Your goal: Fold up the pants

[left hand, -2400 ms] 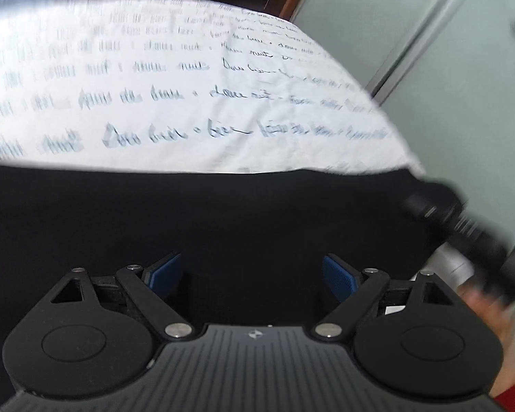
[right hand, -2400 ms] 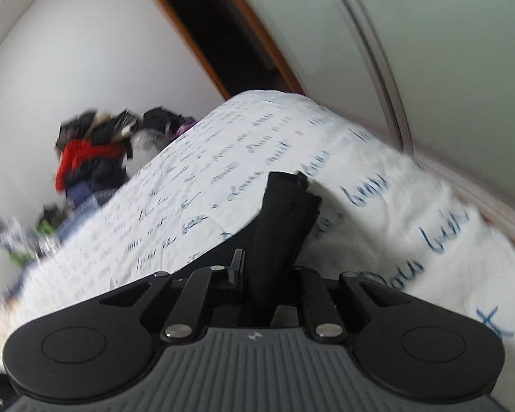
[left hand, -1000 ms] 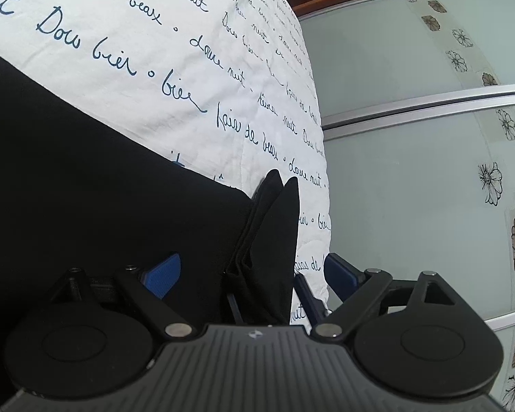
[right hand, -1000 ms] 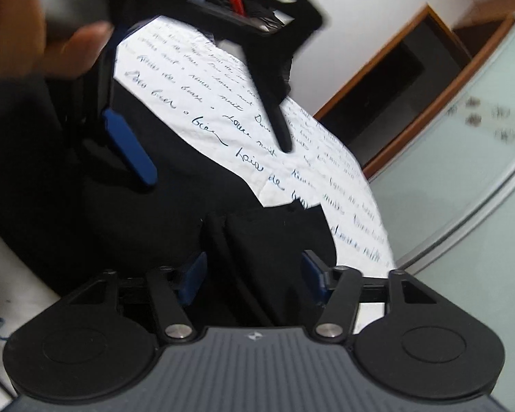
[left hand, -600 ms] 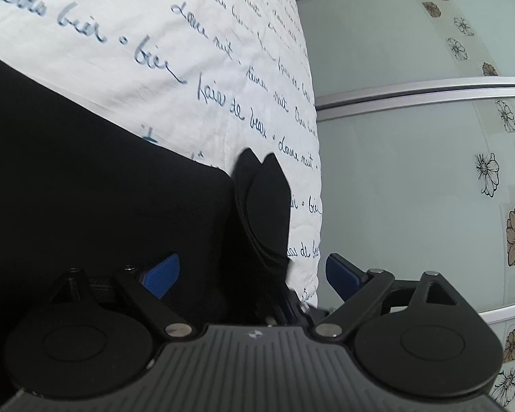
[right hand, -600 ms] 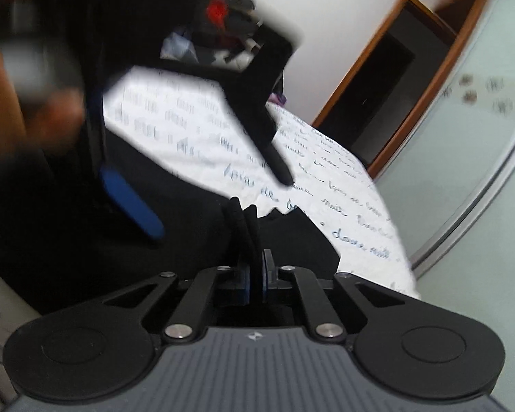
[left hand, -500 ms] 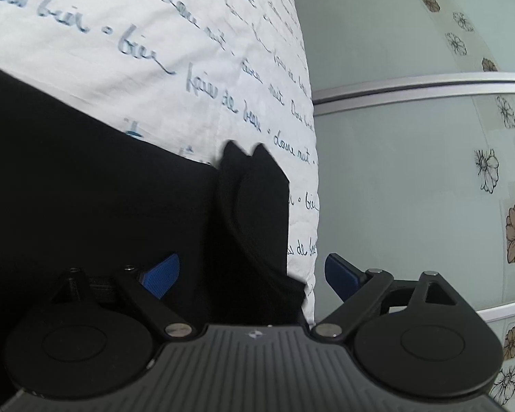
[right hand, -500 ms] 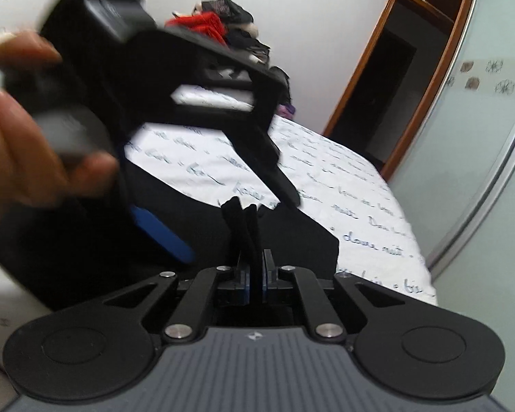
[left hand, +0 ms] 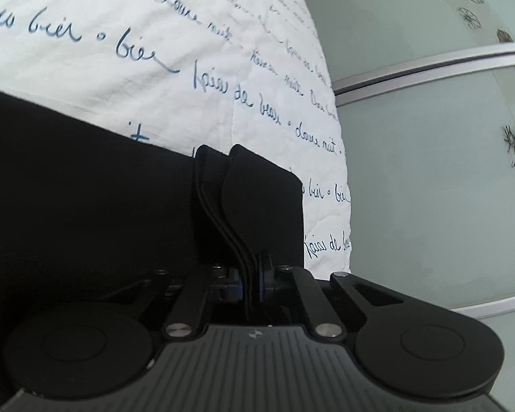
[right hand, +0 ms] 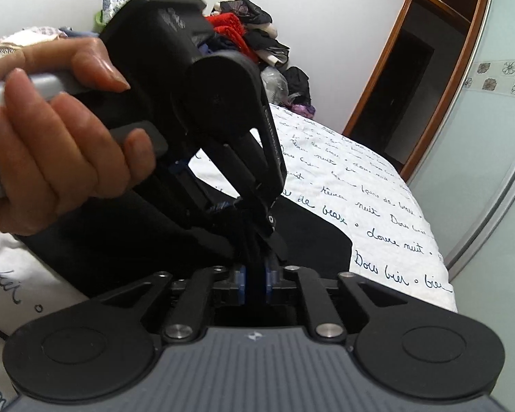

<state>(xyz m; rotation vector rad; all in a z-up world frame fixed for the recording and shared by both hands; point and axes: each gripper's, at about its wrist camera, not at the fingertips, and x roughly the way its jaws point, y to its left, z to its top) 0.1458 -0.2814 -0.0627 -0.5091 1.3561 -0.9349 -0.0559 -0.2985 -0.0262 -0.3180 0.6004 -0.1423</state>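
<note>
so, left wrist view: left gripper [left hand: 249,283] is clamped on a bunched edge of the black pants [left hand: 86,189], which lie on the bedspread [left hand: 189,51].
change: a second ago its jaws stood wide around that fold.
right wrist view: right gripper [right hand: 254,279] pads press the same dark cloth, jaws opening slightly; a hand [right hand: 51,130] holds the left gripper just ahead.
room: white script-printed bedspread, clothes pile [right hand: 250,41], doorway [right hand: 405,79], glass wardrobe door [left hand: 446,171].

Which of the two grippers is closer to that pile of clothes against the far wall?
Left. In the right wrist view the left gripper sits ahead, between the camera and the pile of clothes. The right gripper is further back. Both pinch the black pants on the bed.
</note>
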